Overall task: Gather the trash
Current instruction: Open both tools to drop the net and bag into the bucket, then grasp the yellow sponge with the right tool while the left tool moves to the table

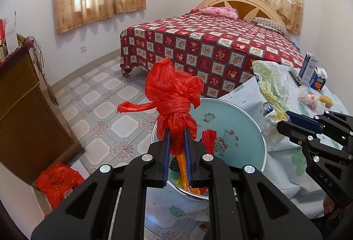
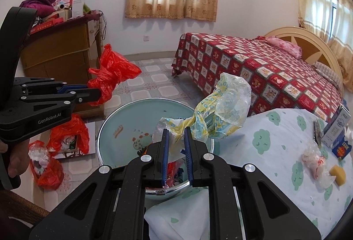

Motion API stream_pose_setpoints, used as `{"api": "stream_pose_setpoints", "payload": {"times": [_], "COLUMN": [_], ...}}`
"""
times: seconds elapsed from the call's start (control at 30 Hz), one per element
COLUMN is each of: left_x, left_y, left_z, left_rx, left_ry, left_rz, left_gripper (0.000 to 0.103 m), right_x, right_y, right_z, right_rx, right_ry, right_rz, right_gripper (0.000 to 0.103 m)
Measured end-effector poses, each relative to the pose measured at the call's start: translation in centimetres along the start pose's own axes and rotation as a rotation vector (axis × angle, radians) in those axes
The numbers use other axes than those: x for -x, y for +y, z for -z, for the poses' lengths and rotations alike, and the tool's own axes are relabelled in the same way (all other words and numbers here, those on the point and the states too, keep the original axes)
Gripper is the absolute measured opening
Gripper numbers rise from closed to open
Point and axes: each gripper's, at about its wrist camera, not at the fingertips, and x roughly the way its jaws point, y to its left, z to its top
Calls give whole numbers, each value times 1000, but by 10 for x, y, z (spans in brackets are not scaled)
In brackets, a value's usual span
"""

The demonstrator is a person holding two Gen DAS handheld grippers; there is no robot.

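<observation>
My left gripper [image 1: 177, 129] is shut on a knotted red plastic bag [image 1: 174, 94] and holds it above a pale blue basin [image 1: 233, 116] with cartoon animals. The same red plastic bag [image 2: 110, 72] shows at the left of the right wrist view, pinched by the left gripper [image 2: 97, 91]. My right gripper [image 2: 177, 130] is shut on a crumpled clear and yellow plastic bag [image 2: 222, 112] over the basin [image 2: 123, 116]. Wrappers lie in the basin's near side. From the left wrist view, the right gripper [image 1: 281, 120] comes in from the right, clamping the yellow bag [image 1: 271, 83].
A table with a cloud-print cloth [image 2: 275, 143] carries a milk carton [image 2: 336, 127], a small crumpled bag [image 2: 315, 160] and a yellow sponge [image 2: 337, 173]. Red bags [image 2: 66, 136] lie on the floor by a wooden cabinet [image 2: 59, 52]. A bed [image 2: 253, 68] stands behind.
</observation>
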Motion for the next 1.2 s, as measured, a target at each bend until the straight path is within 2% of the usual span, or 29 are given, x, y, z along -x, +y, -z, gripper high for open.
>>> {"api": "stream_pose_setpoints", "payload": {"times": [0.2, 0.27, 0.3, 0.33, 0.5, 0.57, 0.6, 0.77, 0.87, 0.93, 0.97, 1.0, 1.07, 1.2], "left_x": [-1, -1, -1, -2, -8, -9, -10, -24, -28, -33, -35, -39, -44, -41], "left_y": [-1, -3, -3, -5, -14, -18, -20, -35, -46, -55, -59, -62, -71, -96], "left_z": [-1, -1, -1, 0, 6, 8, 9, 14, 13, 9, 8, 6, 3, -7], "left_rx": [-1, -2, -1, -2, -13, -20, -24, -48, -74, -81, -82, -79, -71, -112], "left_ry": [2, 4, 5, 11, 38, 38, 35, 72, 74, 76, 79, 84, 88, 62], "left_rz": [8, 19, 21, 27, 49, 44, 41, 33, 28, 27, 28, 30, 37, 49], "left_gripper": [12, 16, 17, 23, 36, 52, 54, 57, 57, 57, 57, 57, 57, 57], "right_x": [-2, -6, -7, -8, -8, -1, 1, 28, 45, 60, 63, 69, 75, 87], "right_y": [5, 7, 8, 8, 4, -5, -8, -65, -103, -148, -156, -181, -198, -240], "right_z": [-1, 0, 0, 2, 7, 12, 14, 30, 42, 57, 61, 71, 80, 93], "right_rx": [8, 17, 25, 29, 6, -3, -7, -142, -183, -250, -269, -337, -388, -467], "right_ry": [7, 23, 22, 20, 21, 12, 10, -6, -10, 4, 7, 17, 21, 23], "right_rz": [-12, -26, -24, -19, -1, 22, 29, 77, 159, 278, 299, 316, 305, 378], "right_gripper": [16, 20, 28, 35, 43, 48, 51, 60, 61, 62, 62, 62, 62, 62]}}
